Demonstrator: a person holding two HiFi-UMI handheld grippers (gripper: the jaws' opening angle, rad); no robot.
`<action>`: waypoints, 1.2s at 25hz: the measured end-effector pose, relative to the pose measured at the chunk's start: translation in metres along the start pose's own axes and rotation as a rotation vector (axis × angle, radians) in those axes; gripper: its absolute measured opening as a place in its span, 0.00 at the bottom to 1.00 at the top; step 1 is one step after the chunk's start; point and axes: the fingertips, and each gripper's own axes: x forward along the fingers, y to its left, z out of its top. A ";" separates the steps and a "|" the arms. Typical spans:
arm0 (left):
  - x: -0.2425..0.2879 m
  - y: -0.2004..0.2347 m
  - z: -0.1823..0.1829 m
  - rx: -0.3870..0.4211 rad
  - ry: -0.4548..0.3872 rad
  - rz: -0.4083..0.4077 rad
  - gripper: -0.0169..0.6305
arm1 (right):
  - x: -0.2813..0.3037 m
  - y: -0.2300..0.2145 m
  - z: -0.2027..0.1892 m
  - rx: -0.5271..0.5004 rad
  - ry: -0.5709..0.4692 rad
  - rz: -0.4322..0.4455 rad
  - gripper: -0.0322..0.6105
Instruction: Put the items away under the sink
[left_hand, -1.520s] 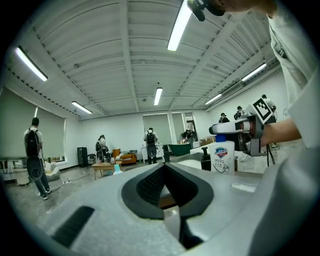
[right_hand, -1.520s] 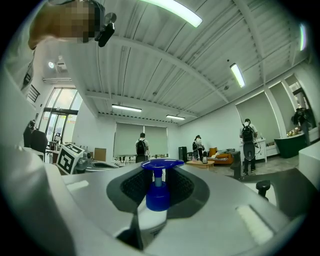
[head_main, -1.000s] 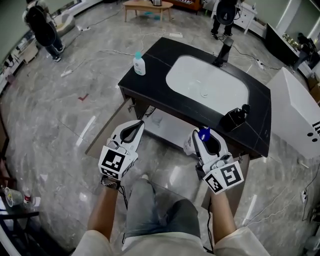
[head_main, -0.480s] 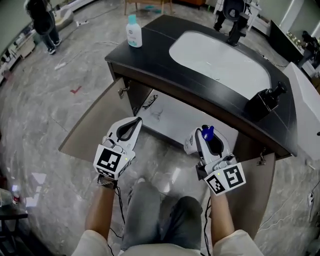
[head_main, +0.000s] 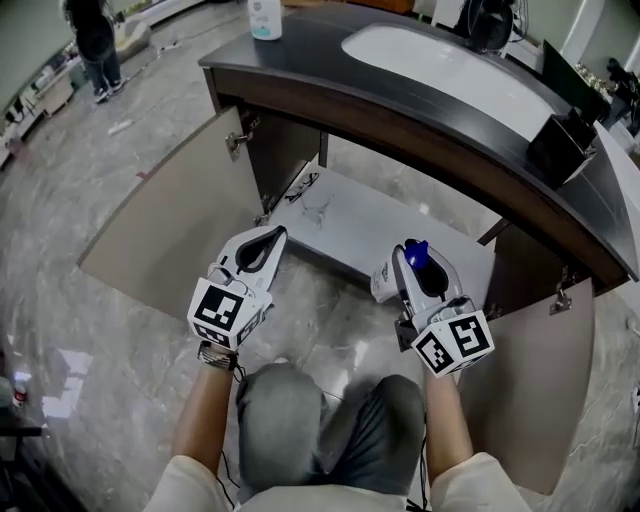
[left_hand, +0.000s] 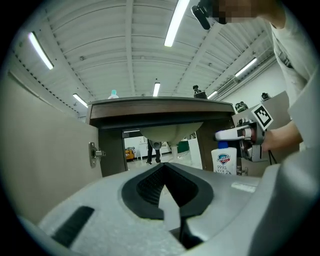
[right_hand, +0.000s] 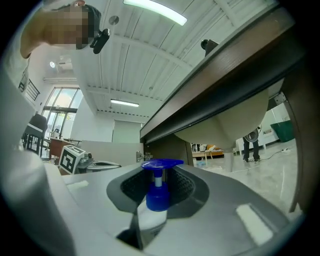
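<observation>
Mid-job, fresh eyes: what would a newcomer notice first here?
The white pump bottle with a blue top, clamped in the right hand-held gripper, sits low in front of the sink cabinet. Behind it, the cabinet doors stand wide open onto a pale shelf. The left hand-held gripper alongside carries nothing.

The sink (head_main: 450, 65) sits in the bench (head_main: 400, 110), and a small bottle (head_main: 264, 17) stands on its far left corner. Under the bench is a shelf (head_main: 380, 225), with one door (head_main: 170, 220) swung out left and another door (head_main: 540, 390) right. In front of the shelf, the left gripper (head_main: 272, 238) and right gripper (head_main: 402, 252) are side by side, with a pump bottle (head_main: 384, 283) between the right one's jaws.
</observation>
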 end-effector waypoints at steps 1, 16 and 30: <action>-0.001 -0.002 -0.005 -0.004 0.005 0.002 0.03 | 0.000 0.000 -0.004 0.003 0.005 0.003 0.18; 0.008 0.018 -0.045 -0.034 0.051 -0.001 0.03 | 0.048 -0.031 -0.057 0.016 0.075 -0.020 0.18; 0.039 0.060 -0.086 -0.074 0.080 -0.026 0.03 | 0.135 -0.089 -0.119 0.032 0.082 -0.091 0.18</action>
